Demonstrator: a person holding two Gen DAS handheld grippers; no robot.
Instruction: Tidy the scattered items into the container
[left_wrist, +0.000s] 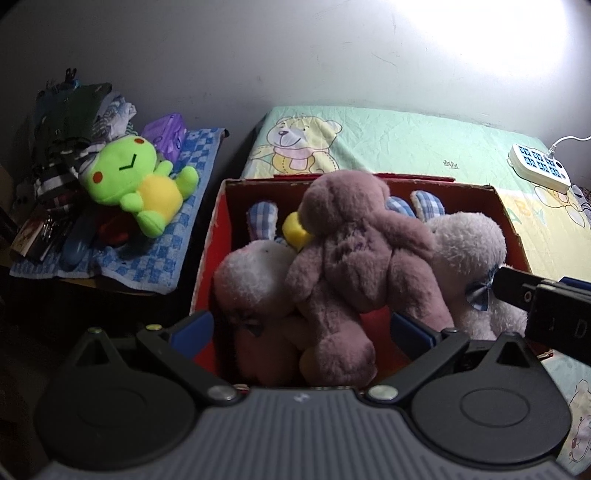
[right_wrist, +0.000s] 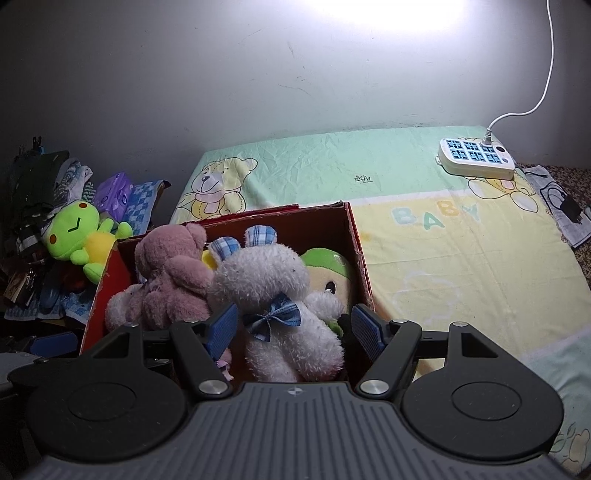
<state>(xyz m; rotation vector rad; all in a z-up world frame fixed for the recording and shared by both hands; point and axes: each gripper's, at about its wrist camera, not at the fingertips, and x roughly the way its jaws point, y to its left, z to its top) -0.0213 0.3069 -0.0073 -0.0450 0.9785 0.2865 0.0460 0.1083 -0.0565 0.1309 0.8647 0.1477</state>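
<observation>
Where the bed (right_wrist: 461, 258) carries its bear-print sheet, one red cardboard box (left_wrist: 218, 236) stands, holding:
- one mauve plush bear (left_wrist: 354, 266), lying on top, face down;
- two white plush rabbits with blue checked ears, one at the left (left_wrist: 251, 277), one at the right (right_wrist: 273, 295) with a checked bow;
- one green-capped plush doll (right_wrist: 328, 273) against the right wall;
- a yellow plush part (left_wrist: 295, 227), half buried.

Outside the box: one green frog plush (left_wrist: 136, 177), on a blue checked towel (left_wrist: 155, 266) on the side bench, beside piled clothes (left_wrist: 70, 122).

Left gripper (left_wrist: 301, 328): jaws released, either side of the bear's leg, gripping nothing. Right gripper (right_wrist: 293, 328): jaws released, flanking the bowed rabbit.

White power strip (right_wrist: 476, 158) at the bed's far end.
</observation>
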